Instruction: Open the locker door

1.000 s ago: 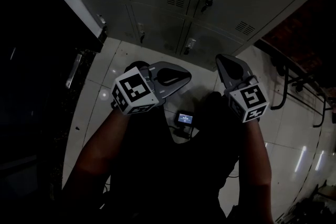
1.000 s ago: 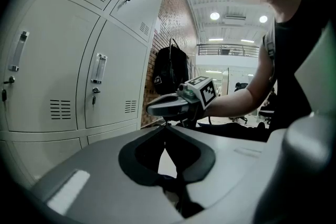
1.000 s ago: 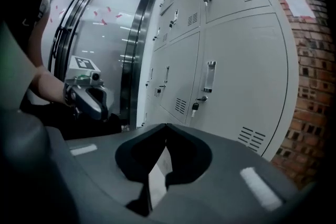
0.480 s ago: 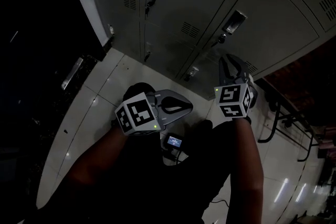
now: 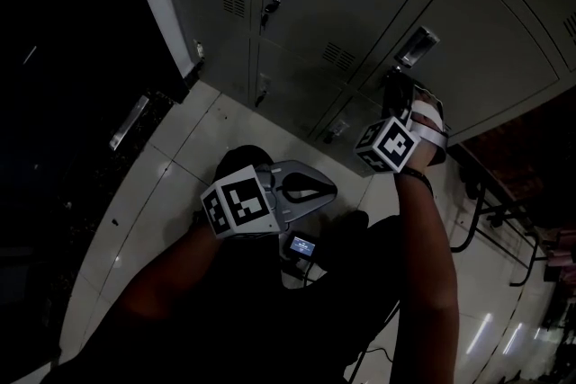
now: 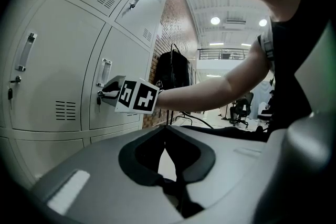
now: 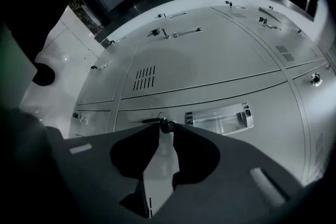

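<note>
As the head view looks steeply down, the left gripper (image 5: 329, 191) hangs low by the person's body over the pale floor tiles (image 5: 180, 157), well away from the lockers, with a small lit screen (image 5: 301, 245) just under it. The right gripper (image 5: 398, 94) is up at arm's length against the grey locker door (image 5: 490, 36), right below that door's metal handle (image 5: 416, 47), and the door sits flush in its frame. Over to the left gripper view: the fingers (image 6: 134, 144) are together, tips meeting, nothing between them, only floor showing through the ring they form. Beyond them the right gripper's marker cube (image 6: 136, 96) is pressed in at the lock under the handle (image 6: 104, 73), the person's bare arm stretching across, ceiling lights (image 6: 215, 21) bright behind. Now the right gripper view, and here's the close one: the fingers (image 7: 207, 136) are pinched in on the key (image 7: 165, 124) sticking out of the lock, its dark head caught right between the tips, as best it shows. The handle (image 7: 218, 117) lies just beside the key, and the closed door (image 7: 265, 110) fills the view behind.
</note>
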A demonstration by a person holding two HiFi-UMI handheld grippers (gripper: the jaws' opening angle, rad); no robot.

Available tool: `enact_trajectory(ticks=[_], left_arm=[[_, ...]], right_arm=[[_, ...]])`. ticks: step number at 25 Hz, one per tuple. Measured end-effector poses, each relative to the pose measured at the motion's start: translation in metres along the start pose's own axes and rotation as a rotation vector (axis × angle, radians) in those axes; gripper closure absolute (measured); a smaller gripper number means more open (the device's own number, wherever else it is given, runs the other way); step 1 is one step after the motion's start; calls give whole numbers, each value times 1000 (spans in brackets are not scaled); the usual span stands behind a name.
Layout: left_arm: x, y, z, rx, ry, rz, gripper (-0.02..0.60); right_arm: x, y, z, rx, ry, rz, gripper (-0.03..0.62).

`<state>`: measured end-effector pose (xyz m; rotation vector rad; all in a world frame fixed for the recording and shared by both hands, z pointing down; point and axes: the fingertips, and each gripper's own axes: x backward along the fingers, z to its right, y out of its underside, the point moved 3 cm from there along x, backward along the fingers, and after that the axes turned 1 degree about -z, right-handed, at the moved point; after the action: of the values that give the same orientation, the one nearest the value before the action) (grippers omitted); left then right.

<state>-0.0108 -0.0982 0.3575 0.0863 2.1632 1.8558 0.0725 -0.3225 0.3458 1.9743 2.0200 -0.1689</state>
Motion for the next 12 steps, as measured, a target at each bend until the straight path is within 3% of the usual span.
enact_trajectory(ticks=[4, 12], left_arm=[[3, 1, -1, 3, -3, -2, 569], [4, 4, -2, 3, -7, -12, 569]], right_arm=[[-1, -2, -3, 31, 16, 7, 558], [21, -2, -10, -5, 2, 39, 563]])
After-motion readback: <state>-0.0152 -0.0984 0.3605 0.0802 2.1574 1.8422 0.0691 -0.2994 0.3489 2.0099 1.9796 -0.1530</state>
